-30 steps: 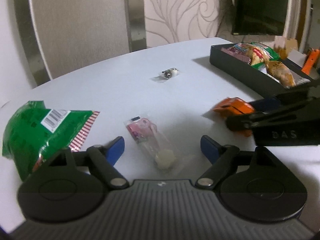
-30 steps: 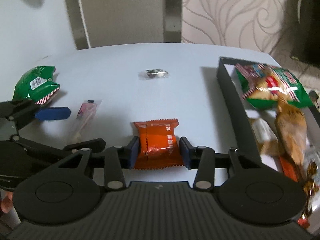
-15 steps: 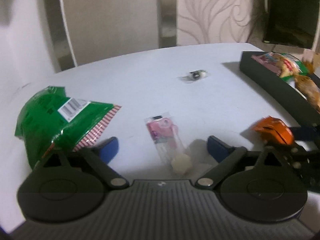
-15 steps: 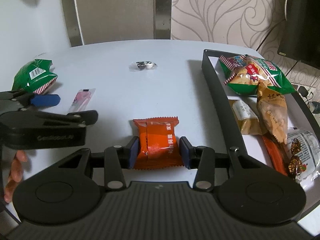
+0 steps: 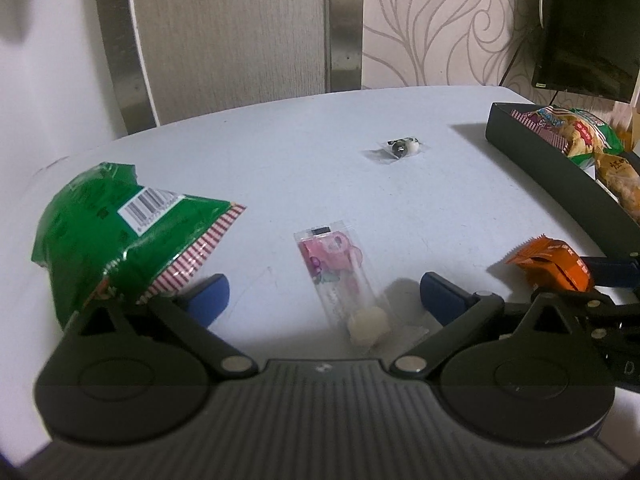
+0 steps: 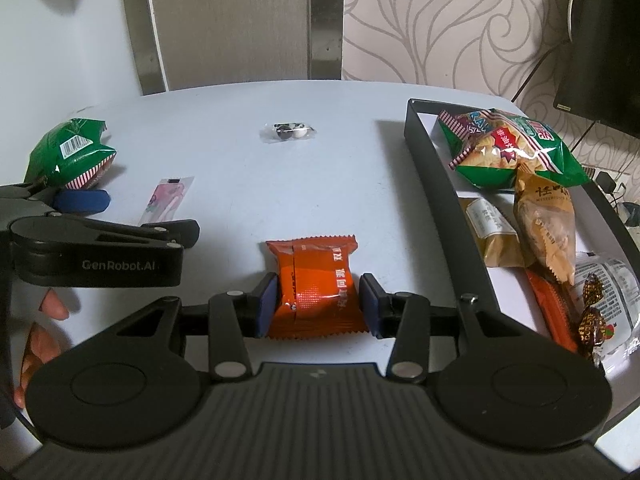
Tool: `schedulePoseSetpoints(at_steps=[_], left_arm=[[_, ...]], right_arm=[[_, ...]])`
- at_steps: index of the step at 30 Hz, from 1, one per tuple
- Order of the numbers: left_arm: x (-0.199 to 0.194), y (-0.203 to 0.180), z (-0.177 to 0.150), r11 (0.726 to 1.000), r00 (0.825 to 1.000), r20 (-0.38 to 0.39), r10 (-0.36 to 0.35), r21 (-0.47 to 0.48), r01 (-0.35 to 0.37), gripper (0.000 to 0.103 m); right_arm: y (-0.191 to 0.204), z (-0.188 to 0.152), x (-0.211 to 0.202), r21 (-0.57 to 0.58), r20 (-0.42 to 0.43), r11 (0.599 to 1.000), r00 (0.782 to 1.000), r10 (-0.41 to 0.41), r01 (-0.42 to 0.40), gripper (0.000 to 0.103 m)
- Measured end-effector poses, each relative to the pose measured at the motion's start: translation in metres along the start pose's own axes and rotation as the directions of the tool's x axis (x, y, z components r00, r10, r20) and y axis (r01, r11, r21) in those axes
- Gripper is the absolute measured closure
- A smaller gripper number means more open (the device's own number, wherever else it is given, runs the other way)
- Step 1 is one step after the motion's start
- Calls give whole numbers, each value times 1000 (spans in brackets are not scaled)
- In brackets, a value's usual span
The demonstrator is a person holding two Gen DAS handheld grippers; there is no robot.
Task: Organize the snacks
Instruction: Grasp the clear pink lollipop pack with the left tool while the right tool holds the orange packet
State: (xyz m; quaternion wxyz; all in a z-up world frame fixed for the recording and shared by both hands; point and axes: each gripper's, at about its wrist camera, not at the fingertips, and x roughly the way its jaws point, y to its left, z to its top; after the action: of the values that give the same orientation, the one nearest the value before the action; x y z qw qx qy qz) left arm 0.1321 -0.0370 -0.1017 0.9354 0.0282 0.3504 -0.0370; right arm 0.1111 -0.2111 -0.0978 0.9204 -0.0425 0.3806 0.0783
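Widened since a second ago, the left gripper (image 5: 322,294) straddles the light, slippery lolly packet (image 5: 340,280) untouched, while the right gripper (image 6: 318,304) pinches the soft orange packet (image 6: 316,286) mid-body.

Left gripper (image 5: 320,296) hangs over the white table (image 5: 304,168), jaws spread wide after opening over the last second, and nothing is pinched. Between the blue pads lies a clear pink sachet (image 5: 340,276), a pale lump at its near end, touching neither pad. The left pad (image 5: 208,296) sits just beside the striped edge of a green bag (image 5: 120,228), barcode up. Farther out, alone mid-table, is a small clear candy packet (image 5: 402,147). On the right, an orange packet (image 5: 550,264) sits beside the right gripper's dark arm. Behind it a black tray (image 5: 560,176) holds more snack bags.
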Motion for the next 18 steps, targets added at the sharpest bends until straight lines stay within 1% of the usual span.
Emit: schedulePoseSetpoints(at_steps=[11,16,18], left_arm=[[0,2,1,1000,1000,-9,-16,22,17,0],[-2,0,2,998,999,-20,-46,32,46,1],[-2,-3,1,997,998,-17,-59,47,60,3]], right_arm=[[-1,1,1,-3,0,1000,1000,7,-7,52],[0,1,1,-5,2,1000,1000,8,-8,52],[0,0,1,-7,4,1000,1000,9,-9,52]])
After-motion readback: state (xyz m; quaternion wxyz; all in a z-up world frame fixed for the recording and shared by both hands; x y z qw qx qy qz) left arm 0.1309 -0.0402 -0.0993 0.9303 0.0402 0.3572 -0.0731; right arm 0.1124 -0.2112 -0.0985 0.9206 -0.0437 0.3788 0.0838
